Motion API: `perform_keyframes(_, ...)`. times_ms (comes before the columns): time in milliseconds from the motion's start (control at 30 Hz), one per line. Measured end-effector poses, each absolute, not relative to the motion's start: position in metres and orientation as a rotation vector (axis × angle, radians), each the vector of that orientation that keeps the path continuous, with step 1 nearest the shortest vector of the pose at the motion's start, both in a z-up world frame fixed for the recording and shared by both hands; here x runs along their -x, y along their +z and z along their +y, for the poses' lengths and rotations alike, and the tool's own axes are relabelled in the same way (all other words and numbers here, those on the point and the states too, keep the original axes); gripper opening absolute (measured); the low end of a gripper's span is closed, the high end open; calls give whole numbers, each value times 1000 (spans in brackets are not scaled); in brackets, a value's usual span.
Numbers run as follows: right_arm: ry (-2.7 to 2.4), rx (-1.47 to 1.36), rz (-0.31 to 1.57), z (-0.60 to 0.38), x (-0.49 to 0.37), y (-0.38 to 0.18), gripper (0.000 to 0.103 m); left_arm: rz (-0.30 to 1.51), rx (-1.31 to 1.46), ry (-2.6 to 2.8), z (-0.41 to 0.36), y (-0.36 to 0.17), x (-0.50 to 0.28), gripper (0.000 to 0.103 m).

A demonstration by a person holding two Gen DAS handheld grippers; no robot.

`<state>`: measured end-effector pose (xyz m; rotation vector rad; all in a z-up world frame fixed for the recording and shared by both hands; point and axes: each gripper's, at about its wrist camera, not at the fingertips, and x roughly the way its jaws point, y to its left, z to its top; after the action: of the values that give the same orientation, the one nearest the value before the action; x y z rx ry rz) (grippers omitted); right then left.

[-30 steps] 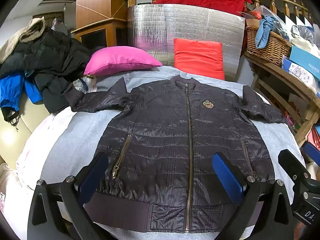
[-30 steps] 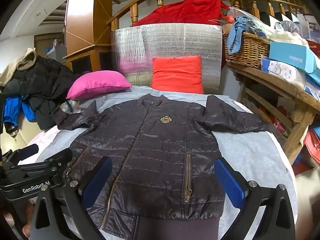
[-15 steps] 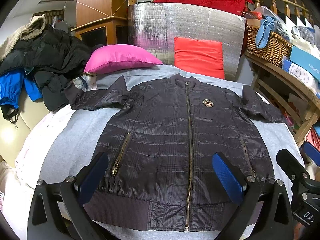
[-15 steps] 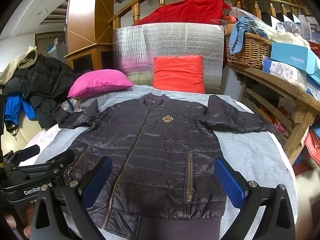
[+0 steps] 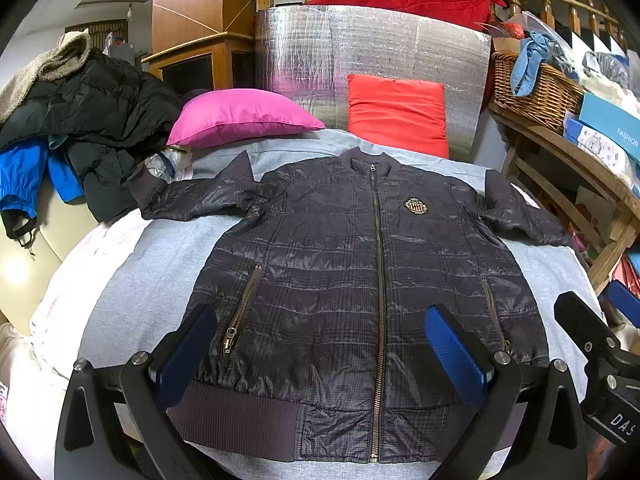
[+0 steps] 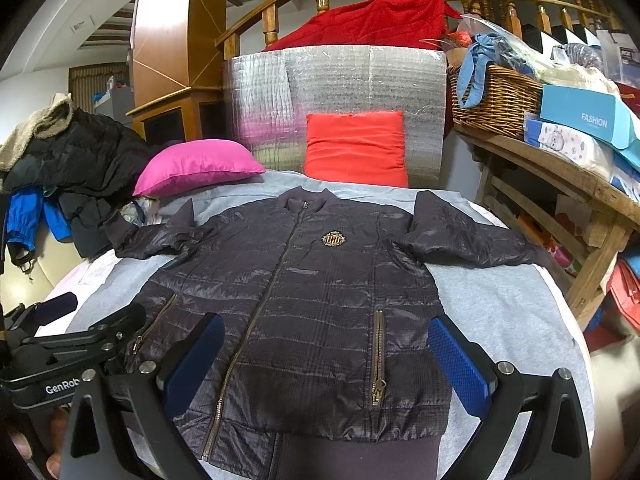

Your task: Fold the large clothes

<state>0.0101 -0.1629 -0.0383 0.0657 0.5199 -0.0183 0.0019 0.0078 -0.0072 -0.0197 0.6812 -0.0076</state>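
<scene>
A dark quilted jacket (image 5: 340,264) (image 6: 316,296) lies flat and zipped on a grey sheet, front up, collar away from me, both sleeves spread sideways. Its ribbed hem (image 5: 240,424) is nearest me. My left gripper (image 5: 320,348) hangs open above the lower front of the jacket, blue pads wide apart, nothing between them. My right gripper (image 6: 324,364) is open too, over the jacket's lower right front near the pocket zip (image 6: 378,360). The left gripper's body (image 6: 68,364) shows at the left edge of the right wrist view.
A pink pillow (image 5: 240,118) and a red cushion (image 5: 398,114) lean at the back against a silver foil mat (image 5: 372,48). A pile of dark and blue coats (image 5: 76,136) sits at the left. A wooden shelf with a wicker basket (image 5: 536,88) and boxes stands at the right.
Both grippers have drawn back and risen slightly, so the jacket sits a little lower and farther in both views. The jacket itself has not moved.
</scene>
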Motion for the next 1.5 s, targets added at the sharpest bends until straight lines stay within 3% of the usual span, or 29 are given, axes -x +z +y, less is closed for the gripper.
perform_keyframes(1500, -3, -80, 544, -170, -13, -44, 103, 695, 26, -2, 8, -14, -4, 103)
